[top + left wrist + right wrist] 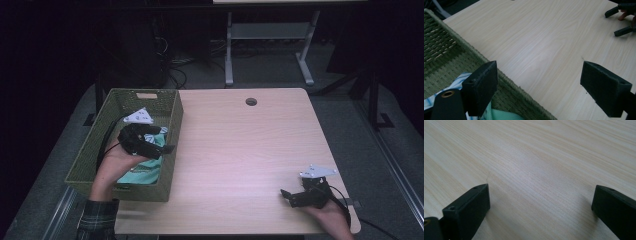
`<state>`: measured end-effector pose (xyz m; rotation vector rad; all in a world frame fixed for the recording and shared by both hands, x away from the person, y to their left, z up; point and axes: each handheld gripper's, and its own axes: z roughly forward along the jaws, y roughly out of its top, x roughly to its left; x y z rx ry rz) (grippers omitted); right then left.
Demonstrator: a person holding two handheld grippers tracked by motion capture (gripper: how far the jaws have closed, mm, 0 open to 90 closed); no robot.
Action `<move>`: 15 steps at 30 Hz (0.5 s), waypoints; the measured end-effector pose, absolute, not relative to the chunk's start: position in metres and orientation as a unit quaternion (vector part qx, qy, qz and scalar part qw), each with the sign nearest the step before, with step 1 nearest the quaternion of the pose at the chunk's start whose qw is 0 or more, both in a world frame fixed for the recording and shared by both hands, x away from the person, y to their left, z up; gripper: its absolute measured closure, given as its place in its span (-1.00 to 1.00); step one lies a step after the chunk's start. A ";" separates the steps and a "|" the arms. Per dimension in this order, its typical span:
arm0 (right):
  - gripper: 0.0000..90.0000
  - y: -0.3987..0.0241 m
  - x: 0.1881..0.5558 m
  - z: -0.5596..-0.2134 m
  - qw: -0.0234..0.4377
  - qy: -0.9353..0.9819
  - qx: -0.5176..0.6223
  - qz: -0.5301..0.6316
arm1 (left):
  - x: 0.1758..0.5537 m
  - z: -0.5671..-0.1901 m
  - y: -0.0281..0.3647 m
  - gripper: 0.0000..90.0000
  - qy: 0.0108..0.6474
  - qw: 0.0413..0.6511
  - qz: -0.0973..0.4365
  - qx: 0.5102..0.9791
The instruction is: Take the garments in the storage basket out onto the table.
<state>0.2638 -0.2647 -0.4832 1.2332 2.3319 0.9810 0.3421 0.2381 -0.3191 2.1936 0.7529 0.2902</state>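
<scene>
Left tongs [167, 148] hang spread over the woven basket [171, 165] rim; right tongs [286, 195] spread on the bench [240, 150]; teal cloth [142, 172] in the basket looks soft, light; pinch a raised fold.

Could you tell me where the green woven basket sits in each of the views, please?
High view: the green woven basket stands at the table's left edge, under the left gripper.
Left gripper view: its rim runs along the left and bottom, between the open jaws.
Right gripper view: bare tabletop between the jaws.
Shared landmark: the pale wood tabletop.
</scene>
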 end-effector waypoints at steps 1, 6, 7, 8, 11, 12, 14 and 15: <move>-0.97 -0.265 0.264 -0.483 0.163 0.817 0.433 0.344 | 0.342 -0.319 0.238 -0.69 0.296 0.391 0.114 0.864; -0.97 -0.265 0.264 -0.483 0.163 0.817 0.433 0.344 | 0.342 -0.319 0.246 -0.69 0.303 0.389 0.119 0.862; -0.97 -0.265 0.264 -0.483 0.163 0.817 0.433 0.344 | 0.342 -0.318 0.249 -0.69 0.307 0.388 0.121 0.861; -0.97 -0.265 0.264 -0.483 0.163 0.818 0.432 0.344 | 0.342 -0.318 0.249 -0.69 0.307 0.388 0.121 0.861; -0.97 -0.265 0.264 -0.483 0.163 0.818 0.432 0.344 | 0.343 -0.318 0.255 -0.69 0.312 0.388 0.125 0.858; -0.97 -0.265 0.264 -0.483 0.163 0.818 0.432 0.344 | 0.343 -0.318 0.256 -0.69 0.313 0.387 0.126 0.858; -0.97 -0.265 0.264 -0.483 0.163 0.817 0.432 0.344 | 0.343 -0.319 0.260 -0.69 0.316 0.386 0.128 0.857; -0.97 -0.265 0.264 -0.483 0.163 0.818 0.432 0.344 | 0.344 -0.320 0.262 -0.69 0.318 0.385 0.129 0.857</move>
